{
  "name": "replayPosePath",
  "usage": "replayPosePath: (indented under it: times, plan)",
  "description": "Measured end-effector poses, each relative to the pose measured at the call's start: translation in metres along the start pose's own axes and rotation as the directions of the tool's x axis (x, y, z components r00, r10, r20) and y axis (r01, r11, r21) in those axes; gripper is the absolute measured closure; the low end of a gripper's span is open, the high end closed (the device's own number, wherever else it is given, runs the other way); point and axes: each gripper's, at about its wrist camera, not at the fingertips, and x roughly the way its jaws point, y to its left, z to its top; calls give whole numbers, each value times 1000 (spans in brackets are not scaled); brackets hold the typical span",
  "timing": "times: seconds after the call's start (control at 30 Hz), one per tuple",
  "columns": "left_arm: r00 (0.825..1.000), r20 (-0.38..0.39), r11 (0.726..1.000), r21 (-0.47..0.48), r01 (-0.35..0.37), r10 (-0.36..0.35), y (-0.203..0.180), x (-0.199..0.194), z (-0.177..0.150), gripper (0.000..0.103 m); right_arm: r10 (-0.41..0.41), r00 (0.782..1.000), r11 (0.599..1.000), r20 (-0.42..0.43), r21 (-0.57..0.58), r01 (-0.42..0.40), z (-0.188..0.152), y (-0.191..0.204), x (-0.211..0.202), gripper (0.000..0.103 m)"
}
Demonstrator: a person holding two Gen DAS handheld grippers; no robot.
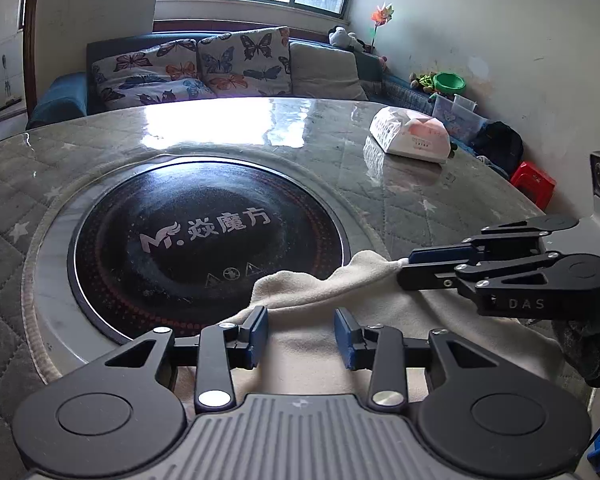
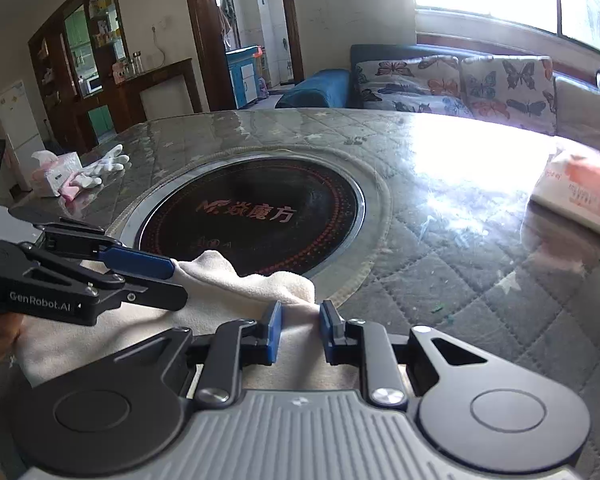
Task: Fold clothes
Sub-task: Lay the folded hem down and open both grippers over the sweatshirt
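A home living room: butterfly-cushioned sofa, hotplate table (probably kitchen beyond).

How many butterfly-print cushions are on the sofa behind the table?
2. Left butterfly cushion and right butterfly cushion lean side by side on the sofa, beside a plain beige cushion. The table edge may hide more.

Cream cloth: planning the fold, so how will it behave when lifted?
Probably floppy: the cream cloth sags in folds where the right gripper pinches its corner. Likely light, since one pinch raises it. It may slide easily on the glossy tabletop.
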Motion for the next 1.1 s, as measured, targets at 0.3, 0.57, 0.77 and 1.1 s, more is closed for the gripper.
replayPosePath:
  times: [0.3, 0.57, 0.77, 1.1]
  plan:
    - [999, 51, 999, 43, 0, -2, -16, -38, -8, 62, 86, 996, 981, 3, -173, -85, -6, 43, -37, 83]
    - [998, 58, 996, 88, 20, -25, -36, -61, -40, 62, 111, 994, 956, 10, -273, -104, -33, 78, -53, 83]
    - [999, 32, 997, 80, 6, -9, -34, -54, -56, 62, 90, 996, 951, 29, -300, -77, -51, 88, -50, 83]
    - [998, 67, 999, 49, -9, 5, -36, -74, -63, 62, 70, 995, 964, 74, -263, -48, -63, 81, -77, 83]
